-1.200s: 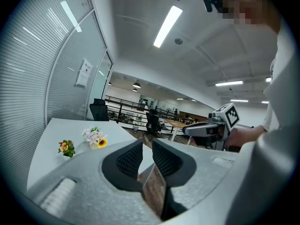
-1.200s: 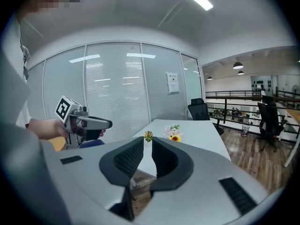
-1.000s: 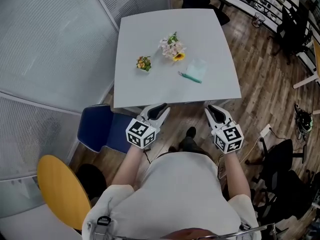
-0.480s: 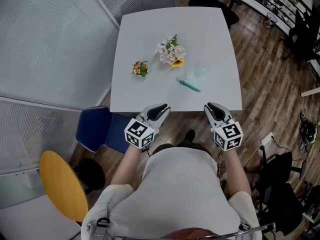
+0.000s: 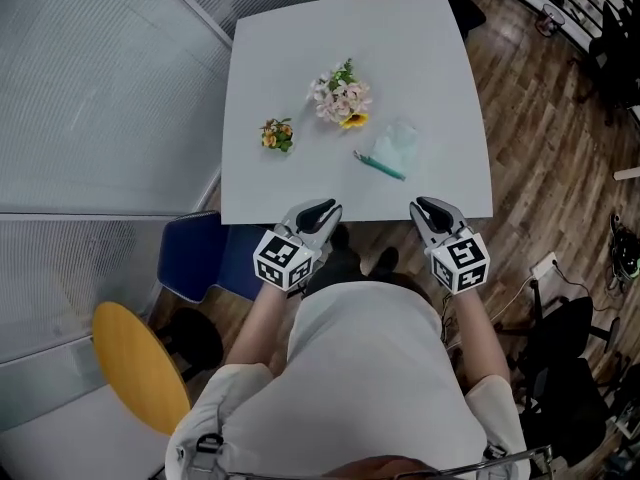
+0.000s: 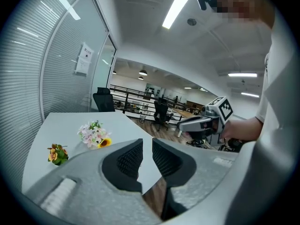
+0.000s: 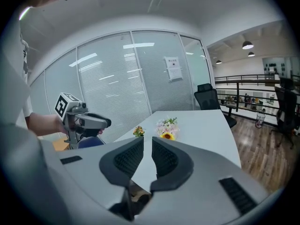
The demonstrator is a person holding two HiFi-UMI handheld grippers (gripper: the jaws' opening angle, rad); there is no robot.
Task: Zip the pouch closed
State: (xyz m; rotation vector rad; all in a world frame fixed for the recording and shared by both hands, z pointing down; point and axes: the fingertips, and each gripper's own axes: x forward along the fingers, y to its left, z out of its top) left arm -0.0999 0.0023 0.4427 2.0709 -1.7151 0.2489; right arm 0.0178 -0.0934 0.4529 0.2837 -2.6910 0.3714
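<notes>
A clear pouch (image 5: 396,145) with a teal zip strip (image 5: 380,165) lies flat on the white table (image 5: 300,38), toward its near right side. Both grippers hover at the table's near edge, short of the pouch. My left gripper (image 5: 325,208) is well left of it; my right gripper (image 5: 425,206) is just below and right of it. Each gripper's jaws stand a narrow gap apart with nothing between them, as the left gripper (image 6: 146,142) and right gripper (image 7: 147,139) views show. The pouch is hidden behind the jaws in both gripper views.
A pink and yellow flower bunch (image 5: 342,96) and a smaller orange bunch (image 5: 274,134) lie left of the pouch. A blue chair (image 5: 195,258) and a yellow chair (image 5: 140,363) stand to my left. Glass partitions line the left; wooden floor and office chairs lie to the right.
Both grippers have come forward from in front of my body to the table's near edge. Their jaws look the same width throughout. The pouch and flowers have not moved on the table.
</notes>
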